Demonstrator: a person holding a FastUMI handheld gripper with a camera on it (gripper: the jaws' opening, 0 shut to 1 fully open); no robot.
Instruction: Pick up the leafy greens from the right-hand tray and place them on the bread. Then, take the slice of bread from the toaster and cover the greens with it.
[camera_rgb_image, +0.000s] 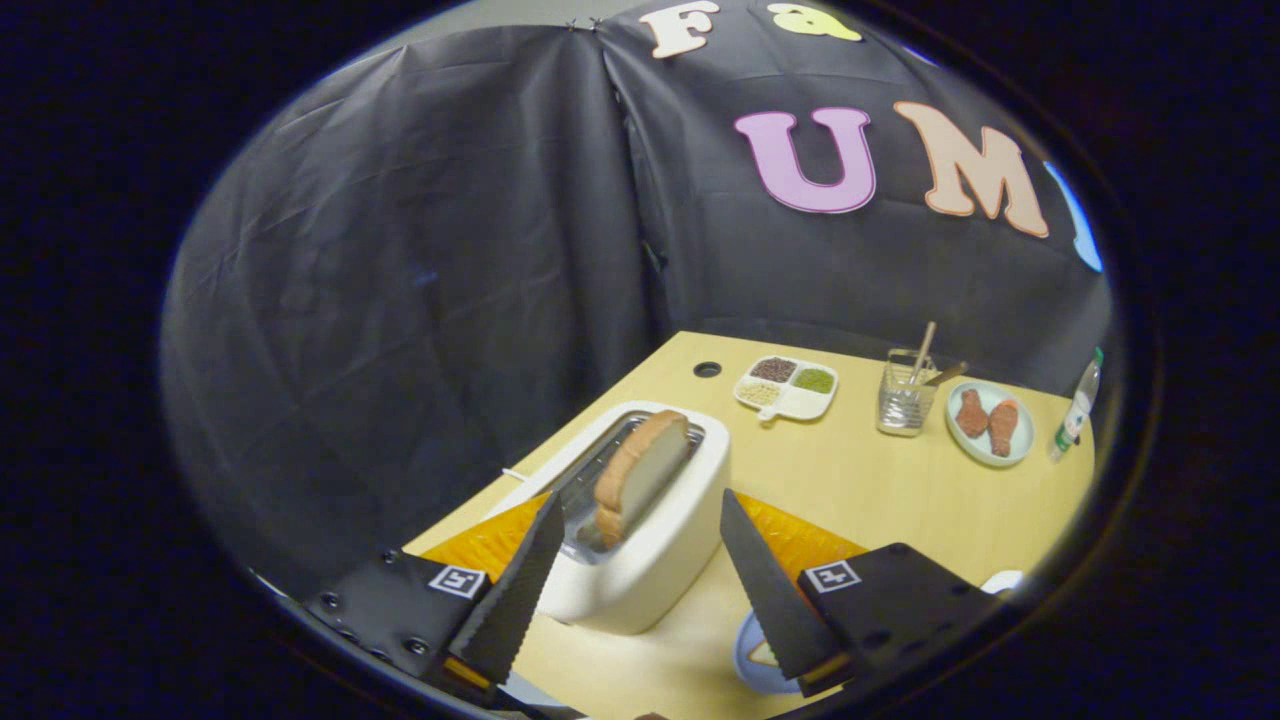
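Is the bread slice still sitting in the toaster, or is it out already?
In. The bread slice stands upright in the toaster slot, just ahead of the open tongs, whose fingers aren't touching it.

The gripper (640, 535) hovers with fingers spread wide, touching nothing, above a white toaster (640, 545) on the desk (860, 490). A slice of bread (640, 475) stands upright in the toaster's slot, between the fingertips. Beyond sit a divided dish (787, 387), a glass (905, 400) and a plate (990, 422)
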